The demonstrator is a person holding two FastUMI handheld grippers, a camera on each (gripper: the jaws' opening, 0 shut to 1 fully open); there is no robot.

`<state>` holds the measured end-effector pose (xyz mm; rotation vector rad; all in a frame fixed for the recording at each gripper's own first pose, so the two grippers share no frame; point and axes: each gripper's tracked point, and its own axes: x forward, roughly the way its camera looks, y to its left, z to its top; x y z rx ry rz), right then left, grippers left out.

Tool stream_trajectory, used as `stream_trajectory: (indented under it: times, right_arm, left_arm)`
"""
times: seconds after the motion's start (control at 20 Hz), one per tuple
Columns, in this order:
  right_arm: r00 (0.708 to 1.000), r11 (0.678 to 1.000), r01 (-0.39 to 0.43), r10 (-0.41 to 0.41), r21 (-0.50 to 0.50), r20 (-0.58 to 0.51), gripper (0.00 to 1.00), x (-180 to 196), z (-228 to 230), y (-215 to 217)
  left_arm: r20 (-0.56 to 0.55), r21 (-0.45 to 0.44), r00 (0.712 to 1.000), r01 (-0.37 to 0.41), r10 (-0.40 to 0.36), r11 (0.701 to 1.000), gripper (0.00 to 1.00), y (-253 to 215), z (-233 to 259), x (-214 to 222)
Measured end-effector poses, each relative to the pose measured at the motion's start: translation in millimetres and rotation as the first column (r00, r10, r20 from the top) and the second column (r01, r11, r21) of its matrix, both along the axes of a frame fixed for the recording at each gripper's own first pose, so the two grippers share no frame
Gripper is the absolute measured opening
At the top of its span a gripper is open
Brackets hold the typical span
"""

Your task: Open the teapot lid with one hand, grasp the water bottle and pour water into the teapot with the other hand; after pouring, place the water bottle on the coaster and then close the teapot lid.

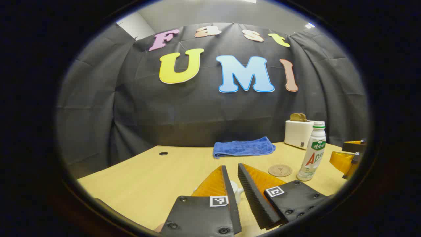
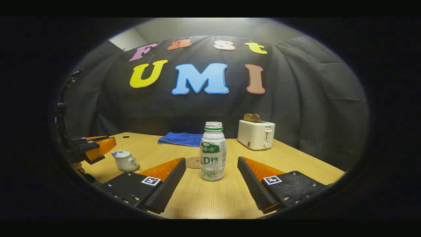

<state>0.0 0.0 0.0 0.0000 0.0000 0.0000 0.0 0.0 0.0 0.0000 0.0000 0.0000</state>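
Note:
A small white teapot (image 2: 125, 160) with its lid on stands at the table's left side. My left gripper (image 1: 232, 167) hovers just above and beside it, fingers a narrow gap apart, gripping nothing; part of the teapot (image 1: 236, 189) shows through that gap. In the right gripper view the left gripper (image 2: 111, 143) sits left of the teapot. The open-topped water bottle (image 2: 213, 154) stands upright between the wide-open fingers of my right gripper (image 2: 211, 159), untouched. A round cork coaster (image 2: 192, 163) lies just behind and left of it. The bottle (image 1: 312, 154), coaster (image 1: 280, 170) and right gripper (image 1: 348, 158) appear at the right.
A folded blue towel (image 2: 181, 139) lies at the back of the wooden table (image 2: 213, 197). A white toaster (image 2: 256, 134) with bread in it stands at the back right. A cable hole (image 1: 163, 153) sits in the tabletop at the back left.

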Motion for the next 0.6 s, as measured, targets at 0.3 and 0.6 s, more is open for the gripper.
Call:
stream_trajectory:
  times: [0.3,0.6]
  right_arm:
    - [1.000,1.000,-0.001,0.001,-0.003,-0.001,0.97,1.4,-0.3,0.5]
    - [1.000,1.000,0.000,0.000,-0.003,-0.005,0.98,3.2,-2.1,-0.4]
  left_arm:
    - [-0.009,-0.002,1.000,-0.016,0.016,1.000,0.00,2.7,-4.4,5.0]
    - [-0.015,-0.009,1.000,-0.017,0.017,1.000,0.28,2.6,-8.6,10.3]
